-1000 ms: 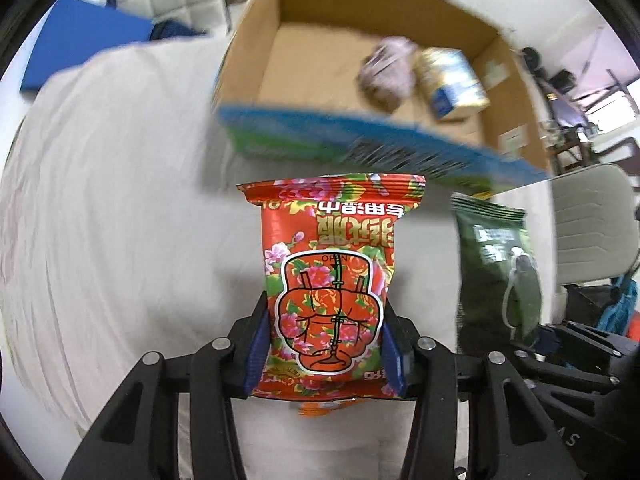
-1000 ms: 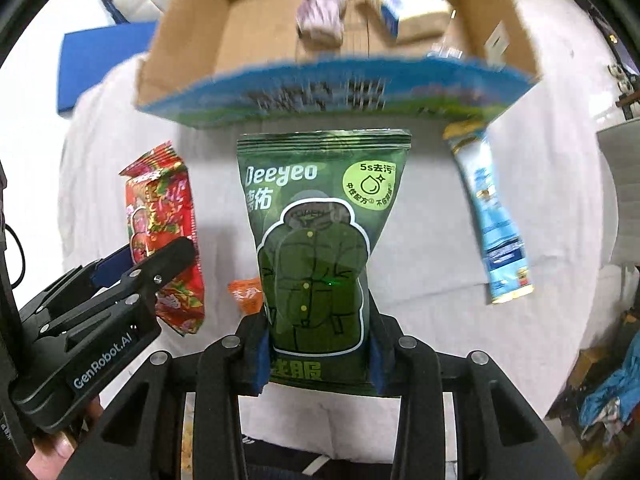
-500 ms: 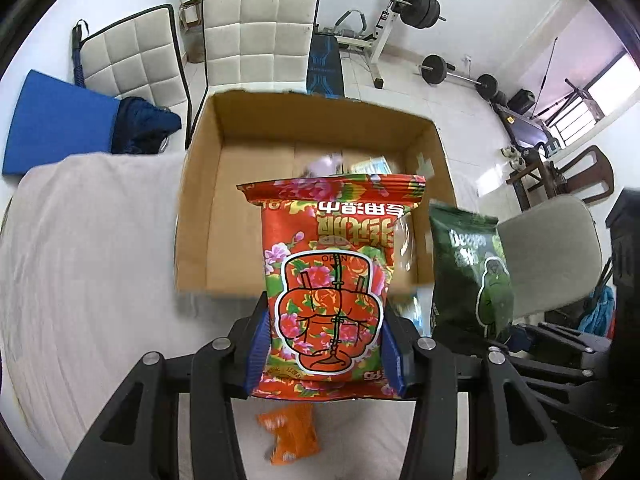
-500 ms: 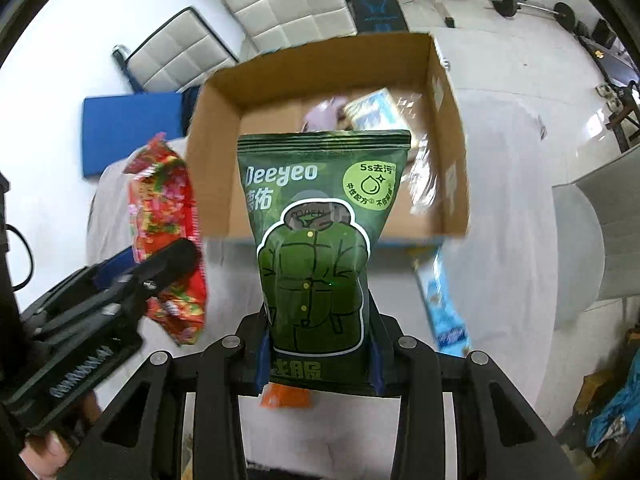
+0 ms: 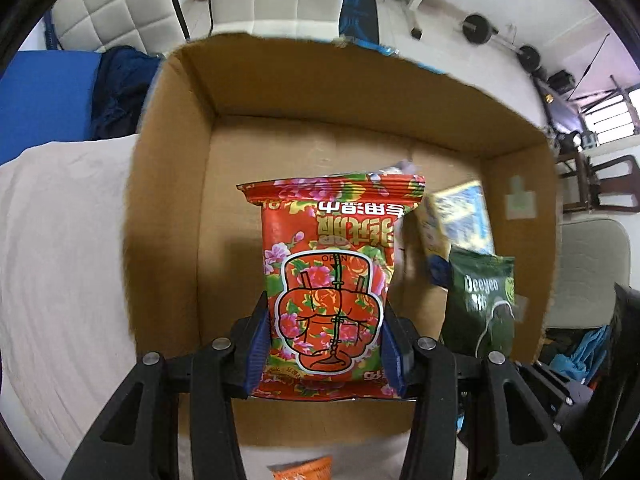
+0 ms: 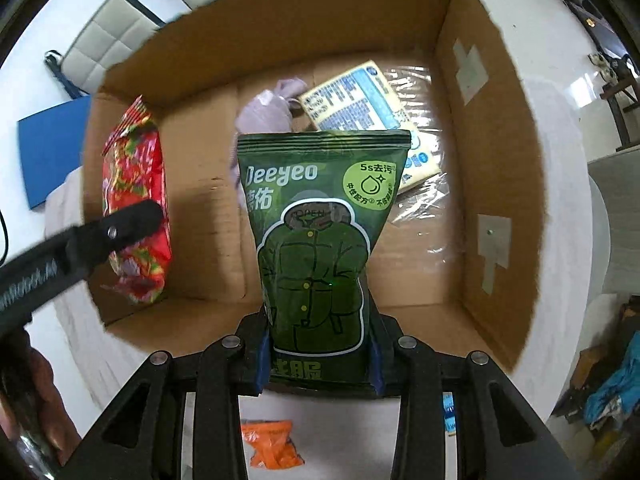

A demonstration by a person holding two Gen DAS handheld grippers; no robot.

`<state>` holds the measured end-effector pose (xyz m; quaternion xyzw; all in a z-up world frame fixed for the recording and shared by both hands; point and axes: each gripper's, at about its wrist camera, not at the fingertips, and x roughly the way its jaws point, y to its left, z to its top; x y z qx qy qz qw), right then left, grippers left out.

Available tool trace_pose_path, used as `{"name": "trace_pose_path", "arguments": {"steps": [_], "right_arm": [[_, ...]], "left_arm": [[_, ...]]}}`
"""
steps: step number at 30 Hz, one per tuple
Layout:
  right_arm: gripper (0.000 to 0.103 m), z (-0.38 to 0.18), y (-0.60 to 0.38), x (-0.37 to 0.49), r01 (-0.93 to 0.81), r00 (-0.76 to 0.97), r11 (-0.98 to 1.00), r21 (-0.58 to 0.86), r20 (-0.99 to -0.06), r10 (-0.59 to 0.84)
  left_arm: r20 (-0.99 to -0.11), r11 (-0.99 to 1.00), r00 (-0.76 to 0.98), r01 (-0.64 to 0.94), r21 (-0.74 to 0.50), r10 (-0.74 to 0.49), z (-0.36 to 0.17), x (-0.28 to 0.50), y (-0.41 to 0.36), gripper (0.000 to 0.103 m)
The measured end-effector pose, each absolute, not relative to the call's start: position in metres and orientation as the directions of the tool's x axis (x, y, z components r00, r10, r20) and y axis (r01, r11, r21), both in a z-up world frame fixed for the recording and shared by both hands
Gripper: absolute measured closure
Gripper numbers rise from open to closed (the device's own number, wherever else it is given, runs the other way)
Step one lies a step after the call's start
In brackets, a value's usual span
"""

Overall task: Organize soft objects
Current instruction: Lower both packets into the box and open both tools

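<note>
**Both packs hanging over the open box — drop is straight down**

Cardboard box (image 6: 492,152) is sitting open-topped on the cloth-covered bench (image 5: 60,240), and both claws are pointing down into it.

Inside the box already: a yellow-and-blue pack in clear wrap (image 6: 360,108) and a pale lilac pouch (image 6: 268,108), both lying toward the far right of the floor. The left part of the floor is showing bare cardboard.

Left claw (image 5: 326,344) is clamping the red floral pack (image 5: 332,280) across its lower end. The pack's long axis is running on from the claw toward the box floor, over the bare left part, just beside the box's left wall.

Right claw (image 6: 318,354) is clamping the green Deeyeo pack (image 6: 320,240) the same way, long axis in line with the fingers. It is hanging nearer the middle, its far end overlapping the lilac pouch and the corner of the yellow-and-blue pack in the right wrist view. How high it is hanging above them I cannot tell.

My read: the left pack is the cleaner release, with free floor under it. The green one is likely landing partly on the two packs below.

A small orange sachet (image 6: 272,444) is lying outside on the bench, on the near side of the box.
</note>
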<state>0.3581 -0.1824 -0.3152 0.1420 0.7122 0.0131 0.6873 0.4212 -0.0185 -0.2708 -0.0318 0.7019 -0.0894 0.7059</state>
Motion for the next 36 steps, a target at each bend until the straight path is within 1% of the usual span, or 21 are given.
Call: {"name": "trace_pose_path", "arguments": {"steps": [9,15,17,18,19,20,21,22,23,29,30,31,32,33,34,36], "right_arm": [[0.063,-0.350,-0.172,0.371,0.201,-0.079,0.961,0.187,-0.975,0.207],[0.063,-0.356,-0.163,0.372,0.178,-0.094,0.968,0.174,-0.977,0.193],[0.061,-0.358,-0.160,0.373,0.168,-0.106,0.970,0.177,-0.975,0.197],[0.061,-0.359,-0.159,0.373,0.167,-0.119,0.969,0.180,-0.972,0.201],[0.057,-0.362,-0.159,0.373,0.169,-0.130,0.968,0.185,-0.970,0.207],[0.046,-0.363,-0.159,0.372,0.174,-0.135,0.967,0.187,-0.968,0.211],[0.039,-0.364,-0.161,0.371,0.175,-0.132,0.966,0.188,-0.968,0.212],[0.029,-0.362,-0.160,0.370,0.171,-0.124,0.967,0.190,-0.969,0.212],[0.024,-0.370,-0.171,0.366,0.169,-0.117,0.968,0.188,-0.971,0.209],[0.023,-0.358,-0.178,0.359,0.168,-0.092,0.970,0.176,-0.977,0.193],[0.023,-0.356,-0.179,0.358,0.169,-0.086,0.971,0.170,-0.979,0.186],[0.021,-0.351,-0.181,0.357,0.172,-0.080,0.971,0.164,-0.981,0.179],[0.015,-0.349,-0.179,0.357,0.176,-0.076,0.972,0.155,-0.982,0.170],[0.012,-0.346,-0.180,0.356,0.181,-0.068,0.972,0.152,-0.984,0.166],[0.011,-0.342,-0.181,0.354,0.185,-0.055,0.970,0.157,-0.984,0.169],[0.010,-0.331,-0.188,0.354,0.186,-0.042,0.972,0.143,-0.987,0.153]], "left_arm": [[-0.996,0.989,-0.050,0.124,-0.083,-0.078,-0.313,0.460,-0.032,0.058],[-0.997,0.991,-0.060,0.120,-0.062,-0.055,-0.320,0.476,-0.036,0.058],[-0.995,0.991,-0.076,0.107,-0.077,-0.069,-0.320,0.479,-0.035,0.058],[-0.993,0.991,-0.089,0.100,-0.090,-0.081,-0.320,0.479,-0.034,0.056],[-0.991,0.991,-0.100,0.095,-0.100,-0.090,-0.320,0.480,-0.033,0.053],[-0.990,0.991,-0.101,0.087,-0.103,-0.095,-0.318,0.483,-0.030,0.053],[-0.991,0.991,-0.093,0.083,-0.104,-0.097,-0.316,0.483,-0.029,0.049],[-0.992,0.991,-0.082,0.083,-0.104,-0.097,-0.312,0.483,-0.027,0.042],[-0.993,0.991,-0.072,0.087,-0.098,-0.092,-0.308,0.483,-0.026,0.039],[-0.996,0.991,-0.008,0.097,-0.089,-0.089,-0.274,0.470,-0.024,0.039],[-0.997,0.991,0.007,0.106,-0.081,-0.082,-0.268,0.467,-0.025,0.036],[-0.996,0.990,0.023,0.115,-0.080,-0.083,-0.262,0.462,-0.024,0.025],[-0.995,0.989,0.036,0.121,-0.083,-0.088,-0.256,0.458,-0.027,0.020],[-0.995,0.989,0.054,0.124,-0.082,-0.089,-0.251,0.449,-0.026,0.014],[-0.994,0.989,0.068,0.126,-0.076,-0.085,-0.246,0.441,-0.026,0.010],[-0.993,0.988,0.078,0.136,-0.073,-0.084,-0.240,0.430,-0.024,0.006]]}}
